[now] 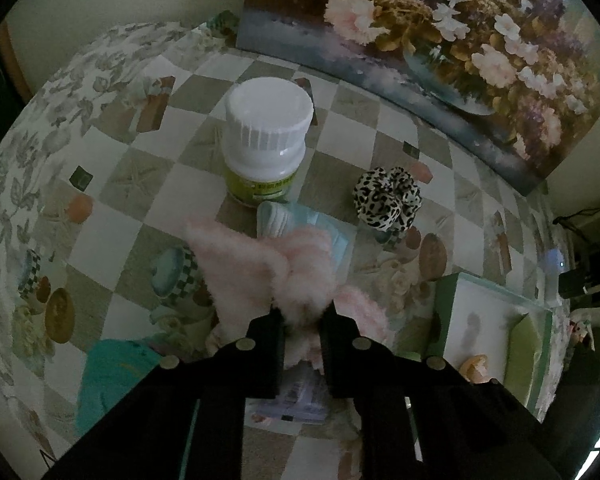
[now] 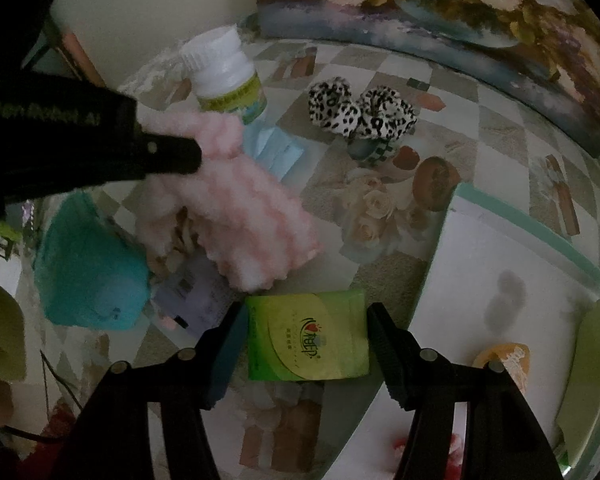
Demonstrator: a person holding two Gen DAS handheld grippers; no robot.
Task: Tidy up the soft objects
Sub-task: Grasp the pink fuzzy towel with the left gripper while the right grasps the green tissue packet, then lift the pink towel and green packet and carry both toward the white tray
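**Pink fluffy cloth held up by the left claw, green pack between the right claw's fingers**

A large flower painting (image 1: 440, 52) is leaning at the back of the counter (image 1: 148, 216), which is wearing a checked cloth with printed roses, cups and starfish. At the right side a white tray with a mint-green rim (image 2: 540, 240) is sitting on the counter, with a green sheet and an orange thing lying in it.

The left claw (image 1: 300, 316) is clamping one end of the pink fluffy cloth (image 2: 240, 208). In the right wrist view the cloth is hanging with its long axis running from the claw at upper left down to lower right, its low end pointing at the green pack. A teal plush item (image 2: 88, 268) is lying just beside the cloth, at its left.

The right claw (image 2: 306, 336) is standing open, and its two fingers are framing the green tissue pack (image 2: 308, 336). If they are touching it, I cannot tell. The pack is carrying a logo and small writing, too small to read.

Behind the cloth a white bottle with a ribbed cap and a green label (image 1: 266, 140) is standing upright; its label is blurred. A leopard-print scrunchie (image 1: 388, 196) is lying to the right of it, and a pale blue face mask (image 2: 276, 148) is lying flat between them. The left claw's body is showing faint letters reading "Gen Robot".
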